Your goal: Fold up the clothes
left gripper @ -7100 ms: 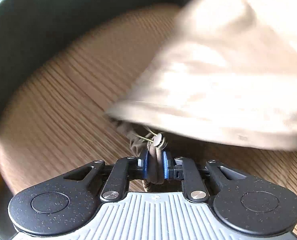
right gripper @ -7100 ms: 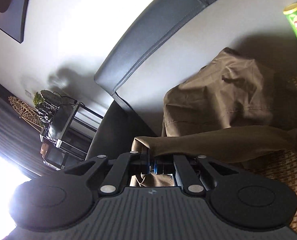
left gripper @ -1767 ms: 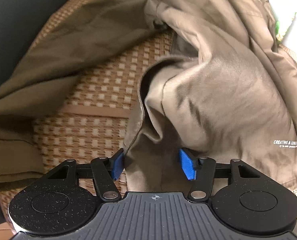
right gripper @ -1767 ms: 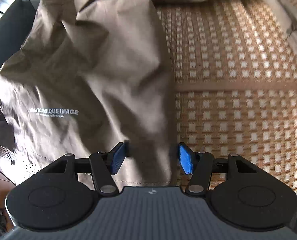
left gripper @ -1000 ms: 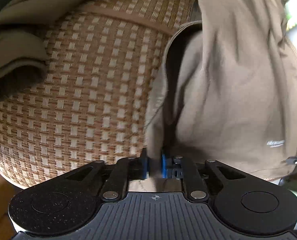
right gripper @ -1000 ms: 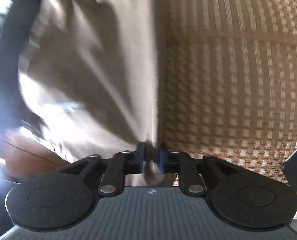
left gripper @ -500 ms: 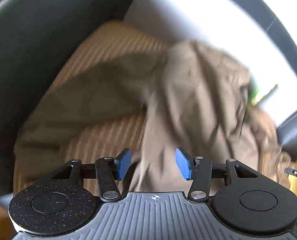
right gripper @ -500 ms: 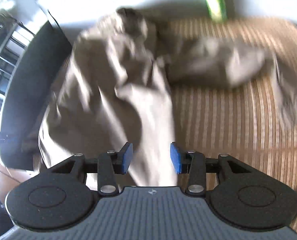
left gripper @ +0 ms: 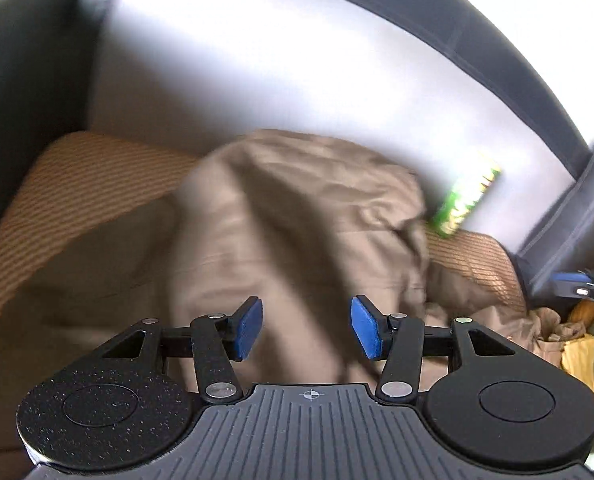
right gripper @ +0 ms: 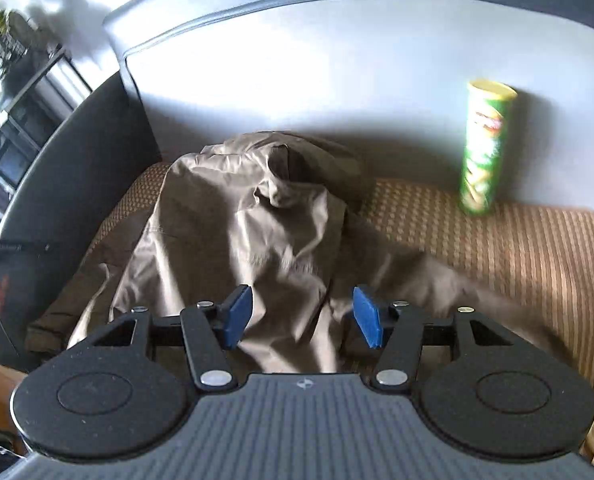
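Both claws, left & right, spread wide, holding nothing. Brown jacket lies rumpled on sofa seat just ahead of right claw, no neat fold visible; I'd say folding's unfinished.

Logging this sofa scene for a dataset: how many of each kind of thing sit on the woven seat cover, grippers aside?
Brown garment: 1
Green snack can: 1
Total: 2

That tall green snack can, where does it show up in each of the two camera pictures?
Left wrist view: the green can is blurred, right of centre, tilted, just past the brown jacket.
Right wrist view: the can stands upright at upper right on the woven seat mat.
Shared landmark: the pale sofa backrest behind it.
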`<action>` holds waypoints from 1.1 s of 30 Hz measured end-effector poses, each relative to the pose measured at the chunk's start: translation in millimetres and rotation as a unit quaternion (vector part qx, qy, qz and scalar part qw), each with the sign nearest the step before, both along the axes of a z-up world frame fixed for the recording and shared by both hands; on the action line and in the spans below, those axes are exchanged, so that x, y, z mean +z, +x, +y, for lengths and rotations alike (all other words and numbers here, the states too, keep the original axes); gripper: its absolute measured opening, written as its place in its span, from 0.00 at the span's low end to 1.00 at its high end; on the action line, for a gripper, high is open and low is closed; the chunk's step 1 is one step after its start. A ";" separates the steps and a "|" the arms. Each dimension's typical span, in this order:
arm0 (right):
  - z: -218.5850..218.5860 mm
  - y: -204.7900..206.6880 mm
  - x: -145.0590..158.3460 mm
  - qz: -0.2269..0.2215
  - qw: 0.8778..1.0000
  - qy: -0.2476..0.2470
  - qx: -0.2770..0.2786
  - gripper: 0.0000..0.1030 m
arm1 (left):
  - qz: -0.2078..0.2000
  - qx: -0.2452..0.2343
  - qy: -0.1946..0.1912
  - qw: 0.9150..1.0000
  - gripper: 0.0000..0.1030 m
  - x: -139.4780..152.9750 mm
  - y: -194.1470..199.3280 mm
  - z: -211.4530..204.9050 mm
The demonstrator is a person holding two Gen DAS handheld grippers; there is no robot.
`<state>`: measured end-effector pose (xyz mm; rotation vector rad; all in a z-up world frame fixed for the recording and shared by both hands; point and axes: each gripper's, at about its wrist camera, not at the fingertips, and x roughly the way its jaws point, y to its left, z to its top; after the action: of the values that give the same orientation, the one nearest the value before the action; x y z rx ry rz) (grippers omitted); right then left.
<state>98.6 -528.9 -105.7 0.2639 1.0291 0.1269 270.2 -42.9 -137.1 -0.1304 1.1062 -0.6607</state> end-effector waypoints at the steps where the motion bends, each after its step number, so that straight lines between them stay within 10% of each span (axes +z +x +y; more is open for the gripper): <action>1: -4.1 8.2 -7.5 0.002 1.000 -0.004 0.011 0.60 | -0.001 -0.007 -0.001 1.000 0.66 -2.2 -1.0 -17.8; 12: -60.7 96.7 -148.6 0.040 0.991 -0.036 0.126 0.68 | -0.027 -0.047 0.079 0.995 0.71 -89.8 -7.3 -255.9; 20: -77.6 121.6 -226.7 0.063 0.983 -0.052 0.163 0.69 | -0.020 -0.018 0.181 0.983 0.66 -147.6 21.4 -300.5; 22: -79.7 121.9 -233.9 0.070 0.982 -0.045 0.172 0.58 | -0.006 -0.007 0.190 0.982 0.03 -155.6 29.3 -300.6; 24: -83.4 119.8 -232.8 0.072 0.982 -0.040 0.172 0.02 | 0.000 0.010 0.192 0.981 0.00 -156.9 35.5 -297.8; 33: -162.9 50.0 -152.2 0.000 0.998 -0.016 0.061 0.00 | -0.037 0.049 0.166 0.984 0.00 -136.8 49.0 -306.7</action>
<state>148.5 -691.8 -257.9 0.1715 1.0472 0.2211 319.2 -349.5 -274.0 0.1242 1.1163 -0.3844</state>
